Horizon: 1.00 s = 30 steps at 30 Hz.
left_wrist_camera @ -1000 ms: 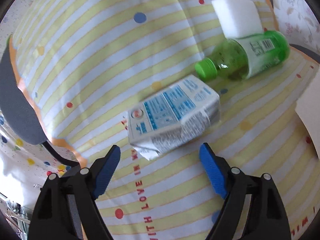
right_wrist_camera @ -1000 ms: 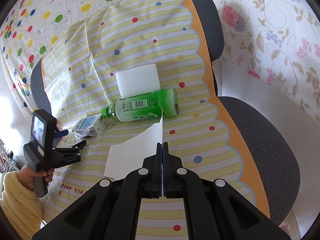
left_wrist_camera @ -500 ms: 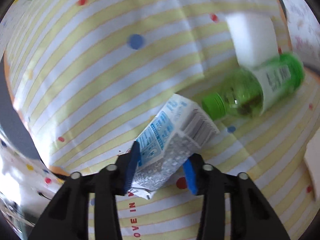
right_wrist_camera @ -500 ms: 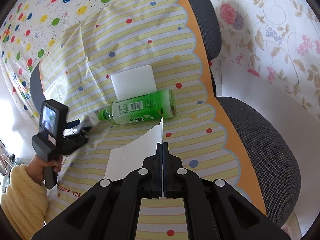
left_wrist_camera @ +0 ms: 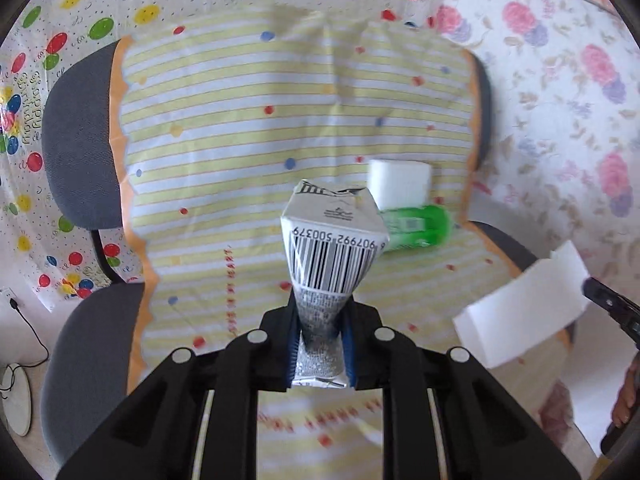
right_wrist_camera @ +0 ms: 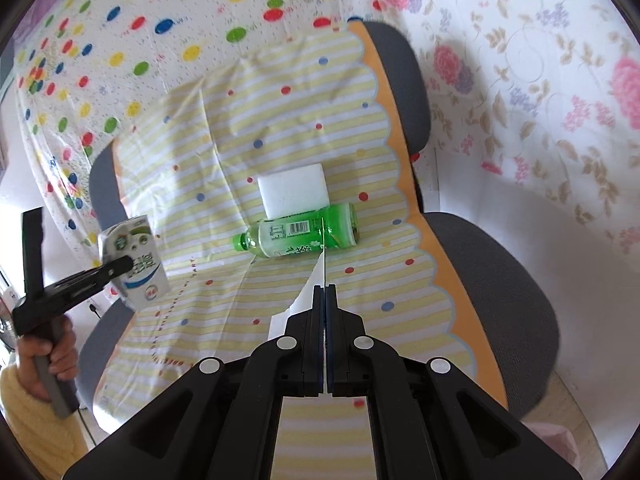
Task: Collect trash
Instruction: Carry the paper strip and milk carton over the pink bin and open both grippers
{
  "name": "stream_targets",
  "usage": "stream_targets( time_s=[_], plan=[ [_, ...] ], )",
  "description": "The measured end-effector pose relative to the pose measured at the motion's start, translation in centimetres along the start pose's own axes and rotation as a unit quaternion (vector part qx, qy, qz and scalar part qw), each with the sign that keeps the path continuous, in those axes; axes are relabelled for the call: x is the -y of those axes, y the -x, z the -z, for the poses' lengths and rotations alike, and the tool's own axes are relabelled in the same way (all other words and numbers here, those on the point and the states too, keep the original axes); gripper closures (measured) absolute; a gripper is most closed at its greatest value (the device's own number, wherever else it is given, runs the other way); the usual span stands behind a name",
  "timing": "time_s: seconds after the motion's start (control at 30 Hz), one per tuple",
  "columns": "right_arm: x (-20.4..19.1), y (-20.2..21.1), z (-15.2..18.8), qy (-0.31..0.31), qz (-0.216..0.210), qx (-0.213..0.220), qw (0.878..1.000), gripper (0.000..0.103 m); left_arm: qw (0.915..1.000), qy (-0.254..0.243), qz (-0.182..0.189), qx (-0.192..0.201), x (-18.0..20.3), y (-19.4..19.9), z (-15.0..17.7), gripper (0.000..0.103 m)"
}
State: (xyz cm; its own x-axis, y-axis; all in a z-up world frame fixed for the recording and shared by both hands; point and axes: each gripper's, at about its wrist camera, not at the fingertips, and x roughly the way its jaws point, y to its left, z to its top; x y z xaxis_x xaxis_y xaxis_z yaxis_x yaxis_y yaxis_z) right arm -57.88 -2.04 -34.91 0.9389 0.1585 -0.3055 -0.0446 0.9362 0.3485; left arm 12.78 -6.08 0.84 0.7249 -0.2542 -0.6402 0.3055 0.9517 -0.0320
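A crushed white milk carton [left_wrist_camera: 334, 248] with a barcode hangs in the air above the chair, squeezed between the blue pads of my left gripper [left_wrist_camera: 320, 344], whose jaws are still closing on it. The right wrist view shows that carton [right_wrist_camera: 136, 264] raised at the left. My right gripper [right_wrist_camera: 325, 292] is shut on the edge of a white paper sheet [right_wrist_camera: 308, 300], which the left wrist view shows [left_wrist_camera: 524, 320] held up at the right. A green plastic bottle [right_wrist_camera: 300, 236] lies on its side on the seat, against a white foam block [right_wrist_camera: 294, 190].
A yellow-striped dotted cloth [right_wrist_camera: 280, 128] covers the grey office chair [right_wrist_camera: 500, 280]. A balloon-print sheet [right_wrist_camera: 120, 40] and a floral sheet [right_wrist_camera: 540, 80] hang behind it. A hand in a yellow sleeve [right_wrist_camera: 44, 360] holds the left gripper. A cable [left_wrist_camera: 24, 320] runs along the floor at the left.
My left gripper closed on the milk carton and lifted it off the seat, tilting up to face the chair back. The right gripper drew back a little with the paper still in it.
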Motion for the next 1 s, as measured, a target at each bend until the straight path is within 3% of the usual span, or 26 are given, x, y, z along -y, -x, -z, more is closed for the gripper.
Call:
stream_targets(
  time_s=[0.23, 0.57, 0.77, 1.0],
  plan=[
    [1.6, 7.0, 3.1, -0.017, 0.05, 0.02, 0.998, 0.102, 0.9965, -0.039, 0.074, 0.002, 7.6, 4.4, 5.1, 0.087],
    [7.7, 16.5, 9.0, -0.061, 0.166, 0.033, 0.984, 0.102, 0.9833, -0.083, 0.162, -0.005, 18.0, 5.5, 9.4, 0.087],
    [11.2, 17.4, 12.7, -0.088, 0.214, 0.01, 0.973, 0.102, 0.9772, -0.103, 0.185, -0.021, 21.5, 4.9, 11.8, 0.086],
    [14.1, 15.2, 15.0, -0.112, 0.223, -0.022, 0.968, 0.102, 0.9743, -0.118, 0.188, -0.035, 22.8, 4.5, 13.4, 0.086]
  ],
)
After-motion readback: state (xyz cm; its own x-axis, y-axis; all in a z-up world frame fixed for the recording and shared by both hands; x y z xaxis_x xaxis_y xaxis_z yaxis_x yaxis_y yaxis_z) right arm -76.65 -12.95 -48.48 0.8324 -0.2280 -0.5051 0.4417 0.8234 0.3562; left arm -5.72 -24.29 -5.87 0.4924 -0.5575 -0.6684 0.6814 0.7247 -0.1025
